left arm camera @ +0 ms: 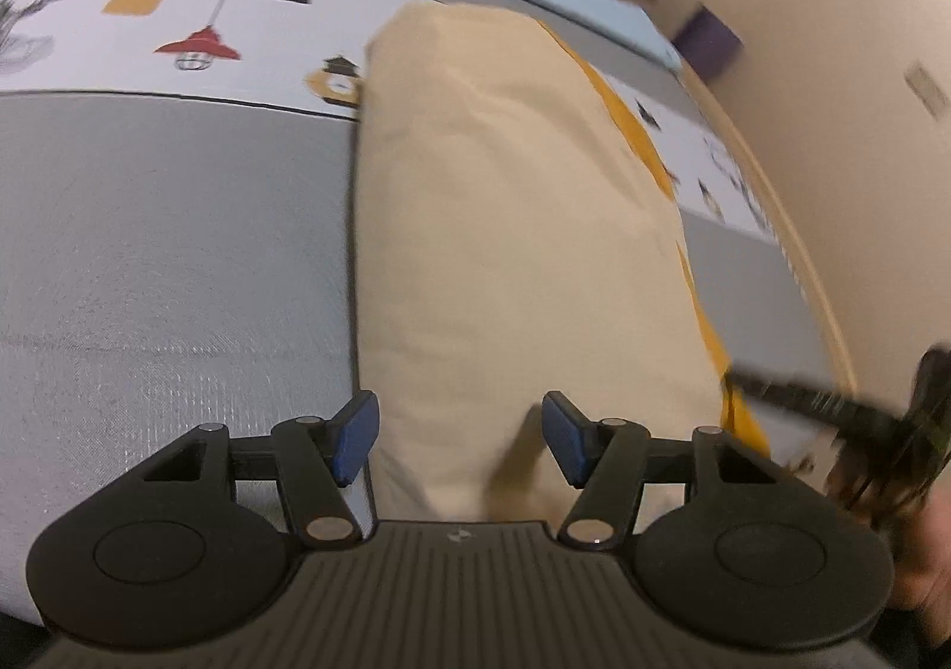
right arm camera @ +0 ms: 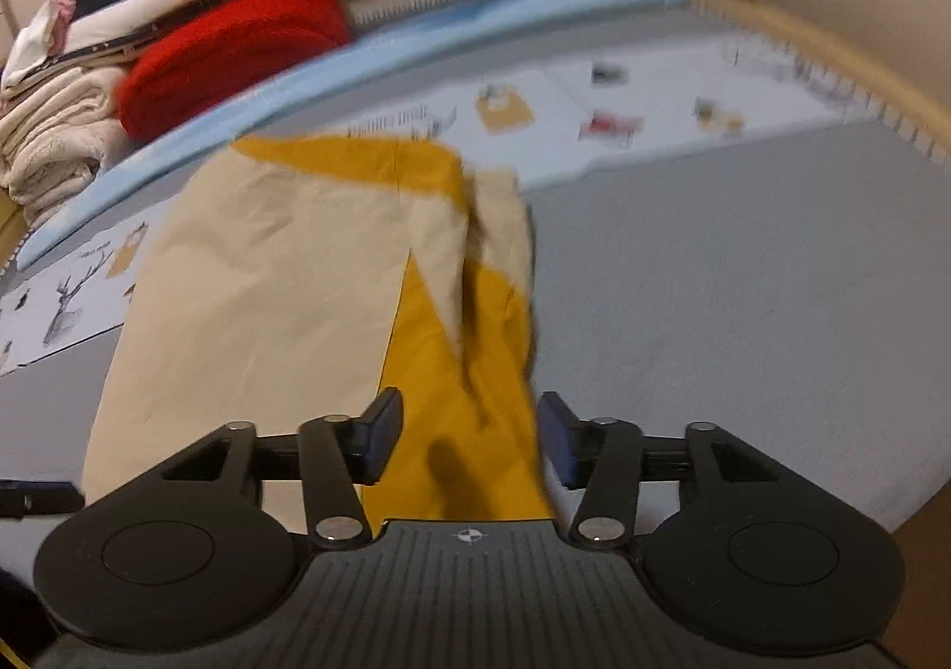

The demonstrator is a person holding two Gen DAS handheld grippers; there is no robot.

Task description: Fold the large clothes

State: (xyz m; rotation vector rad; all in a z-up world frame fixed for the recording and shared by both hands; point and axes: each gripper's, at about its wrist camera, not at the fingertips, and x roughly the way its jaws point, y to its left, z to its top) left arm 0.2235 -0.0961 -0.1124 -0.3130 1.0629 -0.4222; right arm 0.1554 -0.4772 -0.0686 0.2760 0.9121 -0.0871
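Lying folded, cream-and-yellow garment [left arm camera: 511, 229]; both tongs [left arm camera: 460, 440] [right arm camera: 469, 443] apart; writing unreadable.

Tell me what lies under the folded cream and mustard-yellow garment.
The cream and mustard-yellow garment lies on a grey bedsheet with a white lamp-printed band. What the sheet looks like directly beneath the garment is covered.

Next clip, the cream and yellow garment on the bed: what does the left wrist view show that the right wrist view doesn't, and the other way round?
Only the left wrist view: the left gripper, open, at the near end of the garment, which shows mostly cream with a thin yellow edge, and a red lamp print on the bedsheet.

Only the right wrist view: the right gripper, open over a broad yellow panel, and a clothes pile with a red item on top.

Both: the garment lying on the grey bedsheet, neither gripper's fingers pressing it.
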